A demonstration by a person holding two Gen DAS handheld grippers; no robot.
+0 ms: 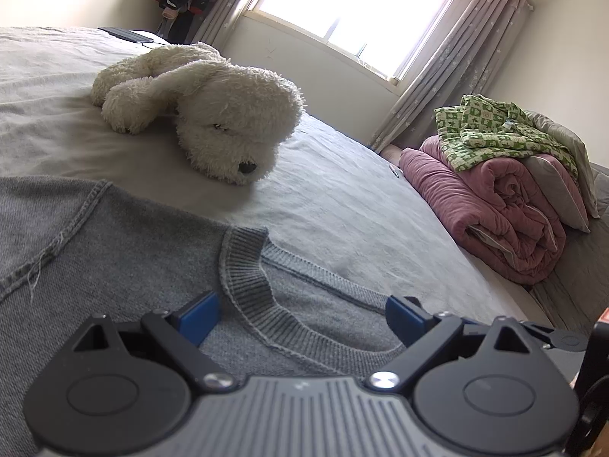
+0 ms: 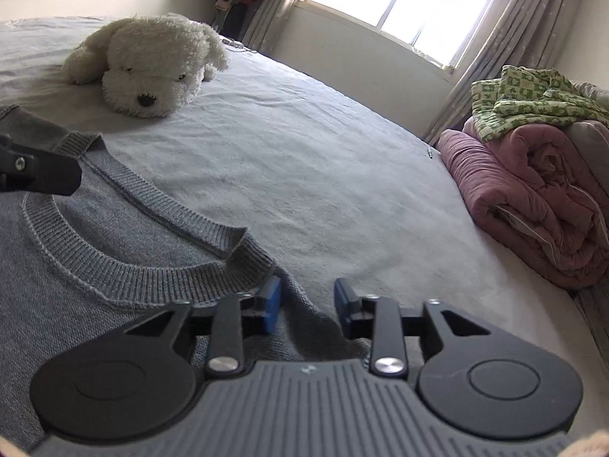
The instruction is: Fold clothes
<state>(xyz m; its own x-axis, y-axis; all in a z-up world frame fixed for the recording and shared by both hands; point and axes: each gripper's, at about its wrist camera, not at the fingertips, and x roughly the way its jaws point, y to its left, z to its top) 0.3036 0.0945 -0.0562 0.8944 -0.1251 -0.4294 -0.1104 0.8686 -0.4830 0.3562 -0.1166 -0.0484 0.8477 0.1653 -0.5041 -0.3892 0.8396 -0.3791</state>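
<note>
1. Bedroom, bright window behind; pale grey bedsheet (image 2: 304, 160) as work surface. White plush toy dog (image 2: 152, 64) lies beyond the garment; rolled pink quilt (image 2: 533, 205) with a green patterned cloth on top lies at the right.
2. Grey knitted sweater with ribbed round collar (image 1: 125, 266) lies spread on the sheet, neckline facing away from me.
3. My left gripper (image 1: 300, 320) is spread wide over the collar, holding nothing.
4. My right gripper (image 2: 306, 304) is partly open, straddling the sweater's right shoulder edge; nothing pinched.
5. Judgement: grip both shoulders level and take both layers, or the fold will skew.
6. Left view shows a raised seam with a loose thread; right view shows the shoulder edge and the left gripper's side.
</note>
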